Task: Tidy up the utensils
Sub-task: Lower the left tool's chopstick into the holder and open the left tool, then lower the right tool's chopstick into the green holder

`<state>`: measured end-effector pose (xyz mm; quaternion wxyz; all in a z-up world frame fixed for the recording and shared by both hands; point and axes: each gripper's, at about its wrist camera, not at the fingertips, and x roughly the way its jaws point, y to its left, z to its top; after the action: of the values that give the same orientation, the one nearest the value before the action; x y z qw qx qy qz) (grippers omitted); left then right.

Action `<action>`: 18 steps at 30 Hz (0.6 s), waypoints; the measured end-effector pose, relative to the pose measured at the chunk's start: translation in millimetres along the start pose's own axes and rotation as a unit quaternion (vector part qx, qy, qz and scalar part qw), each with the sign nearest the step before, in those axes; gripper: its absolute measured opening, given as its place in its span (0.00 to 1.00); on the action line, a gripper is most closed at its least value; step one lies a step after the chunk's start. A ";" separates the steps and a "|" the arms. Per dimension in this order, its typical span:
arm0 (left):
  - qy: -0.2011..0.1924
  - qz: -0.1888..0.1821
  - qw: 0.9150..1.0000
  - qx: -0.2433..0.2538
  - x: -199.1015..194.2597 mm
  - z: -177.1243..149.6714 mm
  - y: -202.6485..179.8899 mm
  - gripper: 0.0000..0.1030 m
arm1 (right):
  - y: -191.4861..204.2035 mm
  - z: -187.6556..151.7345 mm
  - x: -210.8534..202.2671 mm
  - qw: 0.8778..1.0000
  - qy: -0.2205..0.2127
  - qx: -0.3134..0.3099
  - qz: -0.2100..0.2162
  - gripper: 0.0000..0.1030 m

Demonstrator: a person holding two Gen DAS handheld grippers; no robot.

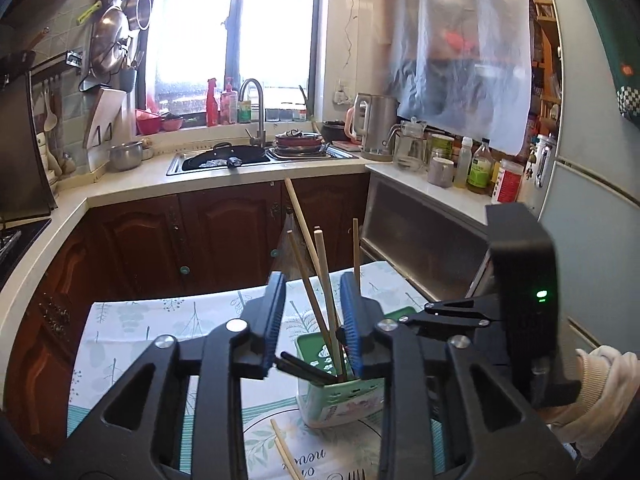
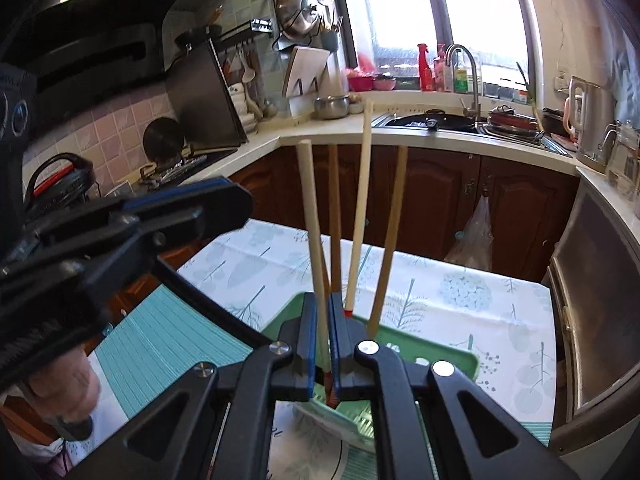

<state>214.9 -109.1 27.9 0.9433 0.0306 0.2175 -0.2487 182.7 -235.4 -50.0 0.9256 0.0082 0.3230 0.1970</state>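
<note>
Hardly any writing can be read. The tablecloth [image 1: 132, 332] bears printed script near the bottom edge of the left wrist view, seen upside down; only the letters "new" can be made out. Labels on the bottles [image 1: 480, 168] by the counter's corner are too small to read.

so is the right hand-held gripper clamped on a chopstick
Yes, the right hand-held gripper has its blue pads pressed on one pale chopstick standing over the green holder.

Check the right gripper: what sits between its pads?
One pale chopstick, pinched between the right gripper pads over the green holder, in the right wrist view.
</note>
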 end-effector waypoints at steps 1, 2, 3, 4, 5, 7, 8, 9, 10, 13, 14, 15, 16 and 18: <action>-0.003 0.000 1.000 -0.001 -7.2 1.3 1.8 0.28 | 2.4 -0.7 0.4 1.000 0.000 -0.004 -0.008 0.05; -0.004 0.001 1.000 -0.002 -12.2 3.6 4.9 0.28 | 4.0 -0.7 0.4 1.000 0.000 -0.006 -0.014 0.06; -0.006 -0.002 1.000 -0.004 -19.3 4.4 7.0 0.28 | 3.9 -0.7 0.9 1.000 0.002 -0.005 -0.012 0.05; -0.006 0.000 1.000 -0.005 -26.0 4.7 8.7 0.28 | 4.3 -0.2 1.1 1.000 0.005 0.000 -0.011 0.05; -0.006 0.003 1.000 -0.005 -30.9 5.8 9.9 0.28 | 3.5 -0.2 1.0 1.000 0.008 0.004 -0.008 0.05; -0.003 0.008 1.000 -0.007 -42.8 5.0 13.9 0.28 | 0.7 -0.6 0.0 1.000 0.016 0.010 -0.008 0.05; -0.001 0.011 1.000 -0.009 -47.0 4.6 16.1 0.28 | -1.6 -0.5 -1.1 1.000 0.023 0.015 -0.005 0.05; 0.004 0.015 1.000 -0.014 -51.8 2.7 19.1 0.28 | -3.9 -0.5 -2.0 0.999 0.030 0.021 -0.003 0.05; 0.012 0.020 1.000 -0.020 -55.7 0.0 22.5 0.28 | -6.7 0.4 -2.5 0.999 0.038 0.026 -0.005 0.05; 0.038 0.022 0.998 -0.051 -58.8 -8.6 37.1 0.28 | -12.3 3.2 -5.0 0.997 0.060 0.039 -0.007 0.05; 0.046 0.021 0.997 -0.061 -58.1 -11.7 42.6 0.28 | -13.5 3.8 -4.6 0.997 0.066 0.041 -0.007 0.05; 0.056 0.020 0.996 -0.072 -59.1 -17.2 48.2 0.28 | -14.9 4.8 -3.9 0.996 0.073 0.046 -0.007 0.05; 0.062 0.020 0.995 -0.077 -57.4 -21.0 52.8 0.28 | -16.3 6.2 -2.9 0.996 0.078 0.051 -0.009 0.05; 0.076 0.020 0.993 -0.086 -58.7 -33.0 60.7 0.28 | -20.5 10.5 -2.1 0.994 0.081 0.068 -0.011 0.05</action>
<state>185.3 -23.8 20.0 0.9281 -0.0272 0.3085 -0.2067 194.8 -253.9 -43.4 0.8961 0.0512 0.4093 0.1641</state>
